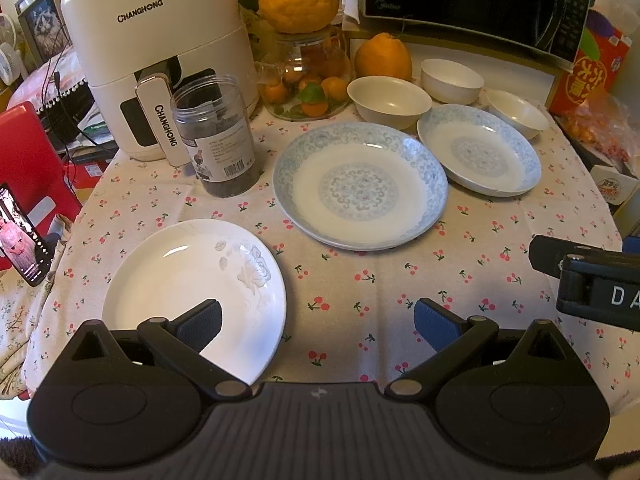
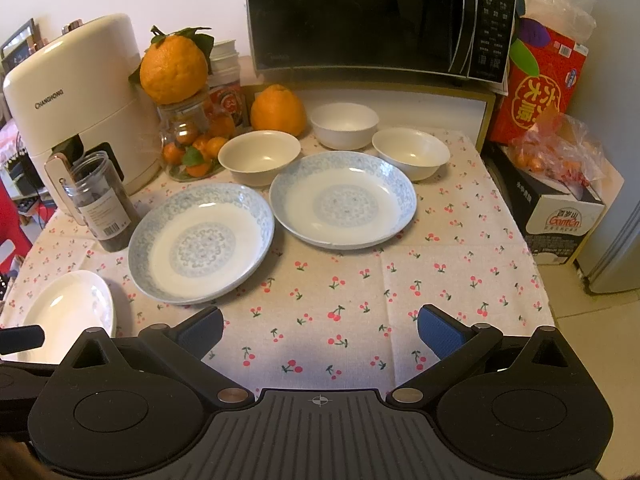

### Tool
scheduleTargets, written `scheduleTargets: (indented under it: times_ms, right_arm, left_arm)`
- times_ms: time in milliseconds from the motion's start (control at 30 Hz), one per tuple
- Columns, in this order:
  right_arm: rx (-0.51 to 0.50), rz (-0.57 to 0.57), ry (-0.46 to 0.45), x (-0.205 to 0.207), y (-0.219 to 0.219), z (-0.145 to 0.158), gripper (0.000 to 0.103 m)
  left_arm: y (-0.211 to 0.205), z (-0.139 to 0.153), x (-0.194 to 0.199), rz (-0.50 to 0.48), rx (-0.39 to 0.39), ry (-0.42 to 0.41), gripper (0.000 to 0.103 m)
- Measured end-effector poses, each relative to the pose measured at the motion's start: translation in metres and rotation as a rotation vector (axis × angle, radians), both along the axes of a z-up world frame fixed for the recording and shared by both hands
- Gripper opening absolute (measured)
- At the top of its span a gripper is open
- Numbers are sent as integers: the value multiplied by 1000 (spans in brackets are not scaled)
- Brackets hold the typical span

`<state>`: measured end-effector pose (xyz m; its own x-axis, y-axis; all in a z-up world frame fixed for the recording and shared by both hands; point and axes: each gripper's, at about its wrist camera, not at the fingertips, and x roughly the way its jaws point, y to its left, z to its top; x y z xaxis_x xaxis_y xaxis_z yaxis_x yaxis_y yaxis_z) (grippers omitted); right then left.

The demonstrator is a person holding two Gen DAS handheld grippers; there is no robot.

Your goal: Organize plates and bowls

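A plain white plate (image 1: 192,280) lies at the near left of the cherry-print tablecloth; it also shows in the right wrist view (image 2: 70,312). Two blue-patterned plates lie further back: one in the middle (image 1: 360,188) (image 2: 200,240), one to its right (image 1: 478,148) (image 2: 342,198). Three white bowls stand behind them: (image 1: 388,100), (image 1: 452,80), (image 1: 516,112), also seen as bowls (image 2: 258,154), (image 2: 344,124), (image 2: 410,152). My left gripper (image 1: 318,324) is open and empty, its left finger over the white plate's near edge. My right gripper (image 2: 320,328) is open and empty above the cloth.
A white air fryer (image 1: 160,60), a clear jar of dark contents (image 1: 220,136) and a glass jar of oranges (image 1: 308,80) stand at the back left. A microwave (image 2: 372,16) sits behind the bowls. Red and black boxes (image 2: 552,184) stand at the right. A phone (image 1: 22,236) lies left.
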<state>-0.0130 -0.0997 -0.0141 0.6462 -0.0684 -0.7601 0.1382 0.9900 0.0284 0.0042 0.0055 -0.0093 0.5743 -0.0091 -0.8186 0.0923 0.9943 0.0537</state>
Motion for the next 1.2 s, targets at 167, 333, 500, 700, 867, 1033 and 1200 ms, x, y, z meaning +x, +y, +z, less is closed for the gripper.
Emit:
scheduleTargets:
  times_ms: [167,333,500,700,867,1033,1200]
  right_arm:
    - [0,2,3,0,0,0,103]
    - [3,3,7,0,0,0,103]
    - [2,5,11,0,0,-1,103]
    - [-1,10,16,1,1,-2,103]
    - [-2,11,17,1,1,-2,103]
    - [-2,9,16,1,1,-2,103]
    - [-3,7,16,1,0,-3,103]
  left_arm:
    - [-1,-1,0,-3,1,4,102]
    - [0,-1,0,-3,-2,6,102]
    - [-1,-2,0,-6,-2,7,102]
    - [-2,-2,0,-7,-2,8,102]
    - [-2,-3,0,-7,0,10,102]
    - [-2,-4,0,-7,1,15,102]
    - [-2,-5,2,-7,7,16,102]
